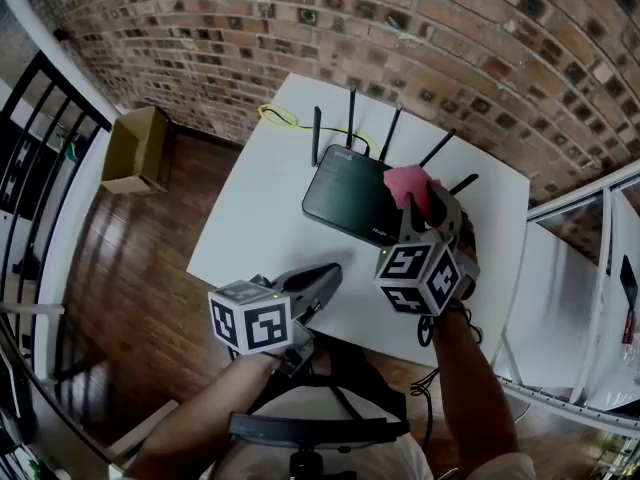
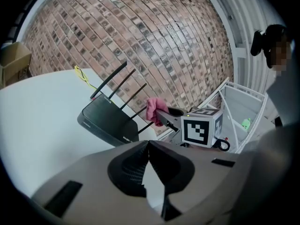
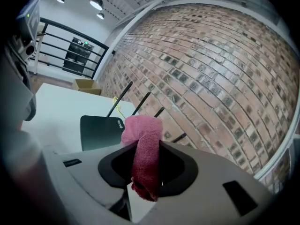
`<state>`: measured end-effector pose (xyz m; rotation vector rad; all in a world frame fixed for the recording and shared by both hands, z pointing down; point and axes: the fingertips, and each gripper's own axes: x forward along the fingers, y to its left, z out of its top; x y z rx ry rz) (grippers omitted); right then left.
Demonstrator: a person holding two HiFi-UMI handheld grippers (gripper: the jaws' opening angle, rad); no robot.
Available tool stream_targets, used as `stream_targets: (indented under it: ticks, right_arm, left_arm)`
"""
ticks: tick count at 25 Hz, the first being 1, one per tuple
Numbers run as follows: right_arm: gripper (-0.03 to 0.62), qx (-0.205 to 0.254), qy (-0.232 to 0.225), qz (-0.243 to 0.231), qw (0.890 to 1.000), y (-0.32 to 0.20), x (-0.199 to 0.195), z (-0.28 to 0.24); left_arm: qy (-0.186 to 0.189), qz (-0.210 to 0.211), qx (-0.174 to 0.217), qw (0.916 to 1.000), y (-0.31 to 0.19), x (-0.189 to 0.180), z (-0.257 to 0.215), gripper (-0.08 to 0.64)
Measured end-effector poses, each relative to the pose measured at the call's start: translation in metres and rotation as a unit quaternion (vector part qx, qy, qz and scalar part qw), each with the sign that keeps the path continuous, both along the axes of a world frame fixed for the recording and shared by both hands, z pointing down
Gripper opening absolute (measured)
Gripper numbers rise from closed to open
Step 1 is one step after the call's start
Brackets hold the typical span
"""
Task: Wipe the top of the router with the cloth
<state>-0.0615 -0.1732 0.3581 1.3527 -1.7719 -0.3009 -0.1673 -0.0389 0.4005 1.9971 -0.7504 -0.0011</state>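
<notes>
A black router (image 1: 348,193) with several thin antennas sits on the white table (image 1: 260,228), toward its far side; it also shows in the left gripper view as the router (image 2: 105,121) and in the right gripper view as the router (image 3: 99,130). My right gripper (image 1: 418,196) is shut on a pink cloth (image 1: 410,186), held in the air just over the router's right end. The cloth (image 3: 143,149) hangs bunched between the right jaws. My left gripper (image 1: 325,280) hovers over the table's near edge, its jaws together with nothing in them (image 2: 146,144).
A yellow cable (image 1: 280,118) lies at the table's far left corner. A cardboard box (image 1: 135,150) stands on the wooden floor to the left. A brick wall runs behind the table. White metal shelving (image 1: 600,268) stands to the right, a black railing at the far left.
</notes>
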Motion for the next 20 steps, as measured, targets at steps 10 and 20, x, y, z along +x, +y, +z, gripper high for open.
stream_targets:
  ticks: [10, 20]
  right_arm:
    - [0.124, -0.076, -0.295, 0.116, 0.945, 0.041, 0.028, 0.023]
    - [0.126, -0.101, -0.53, 0.113, 0.835, 0.094, 0.009, 0.026]
  left_arm:
    - [-0.003, 0.017, 0.007, 0.9998, 0.025, -0.014, -0.01, 0.003]
    - [-0.002, 0.04, 0.014, 0.9991, 0.057, -0.032, -0.019, 0.003]
